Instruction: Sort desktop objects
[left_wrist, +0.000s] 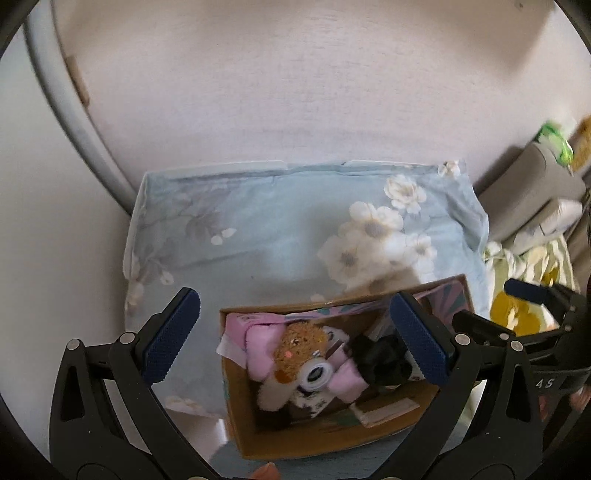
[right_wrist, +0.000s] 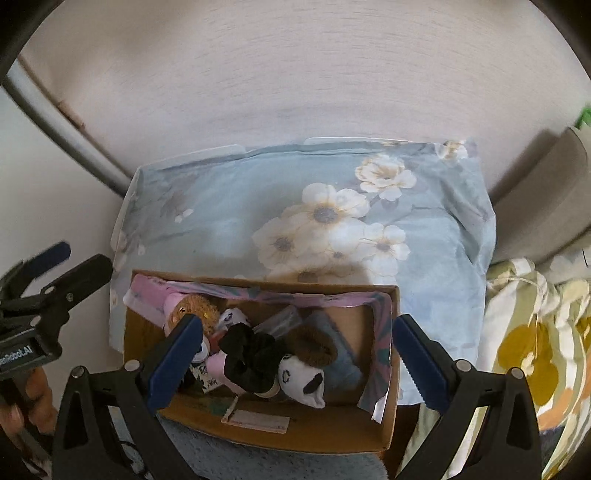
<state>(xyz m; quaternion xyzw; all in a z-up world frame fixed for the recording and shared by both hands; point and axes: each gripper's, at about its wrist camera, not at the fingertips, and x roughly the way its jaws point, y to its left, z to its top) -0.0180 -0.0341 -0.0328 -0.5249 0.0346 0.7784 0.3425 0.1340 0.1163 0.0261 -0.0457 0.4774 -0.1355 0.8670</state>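
Pale blue cloth (right_wrist: 229, 221) printed with white flowers covers the desktop, and apart from the box it lies bare in both views; no loose item shows anywhere on it. The cardboard box (right_wrist: 280, 434) sits at the near edge of that cloth, open at the top, and everything small is gathered inside it. By that layout the sorting looks close to finished: I see nothing left outside to collect, though the part of the surface under the grippers is hidden.

Inside the box, a pink soft piece (left_wrist: 258, 347) fills the left end with a brown plush toy (left_wrist: 301, 345) lying over it. A black scrunchie (right_wrist: 251, 356) rests in the middle, and a panda-faced sock (right_wrist: 301, 380) lies just beside it. A small toy camera with a round lens (left_wrist: 316, 374) sits against the brown plush.

The left gripper (left_wrist: 295, 347) hangs over the box with its jaws wide and nothing between them. The right gripper (right_wrist: 297, 354) does the same, spread wide and empty.
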